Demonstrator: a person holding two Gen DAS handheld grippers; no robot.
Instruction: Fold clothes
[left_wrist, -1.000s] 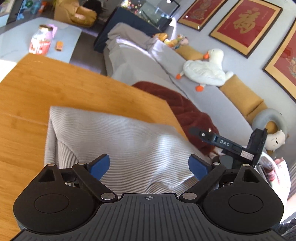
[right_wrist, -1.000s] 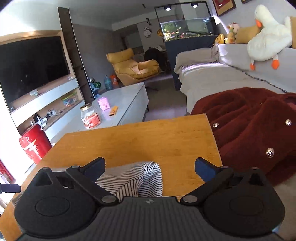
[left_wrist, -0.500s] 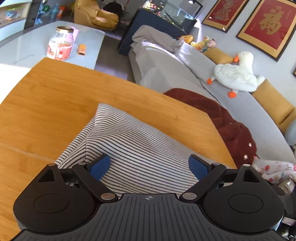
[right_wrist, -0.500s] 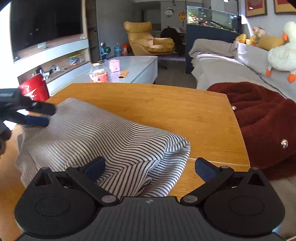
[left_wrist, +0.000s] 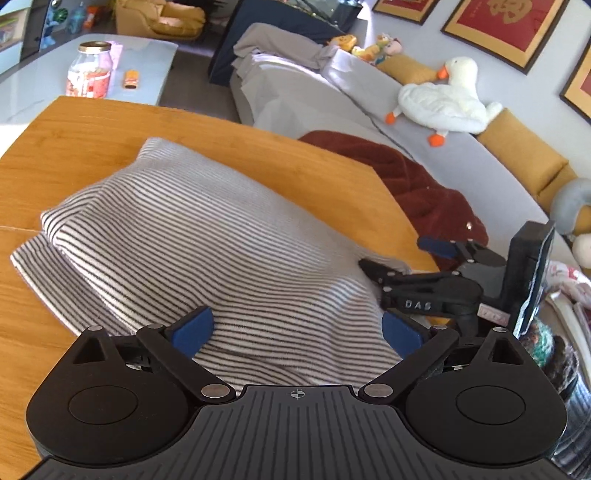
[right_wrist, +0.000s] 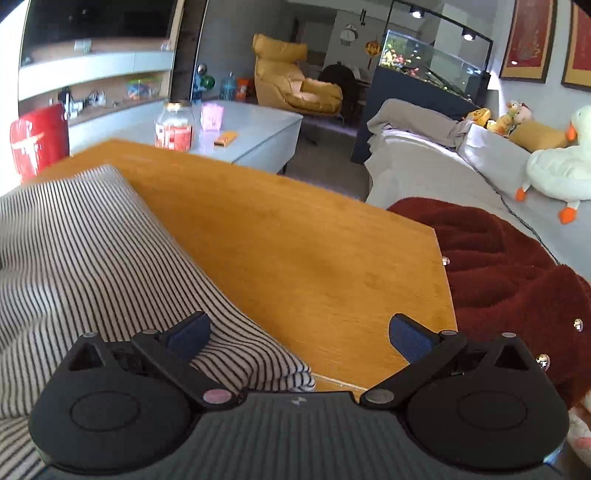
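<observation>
Black-and-white striped knit garment (left_wrist: 207, 251) lies folded on the orange wooden table (right_wrist: 295, 236); left gripper (left_wrist: 297, 328) and right gripper (right_wrist: 299, 332) both gape wide, holding nothing

We see a striped garment (left_wrist: 207, 236): soft ribbed knit cloth, matt. Table (right_wrist: 295, 236): smooth wood with a satin sheen. Left gripper (left_wrist: 297, 328): matt black plastic, ribbed body, blue pads (left_wrist: 192, 328). Red coat (right_wrist: 509, 251): fuzzy fleece with shiny metal snaps.
</observation>
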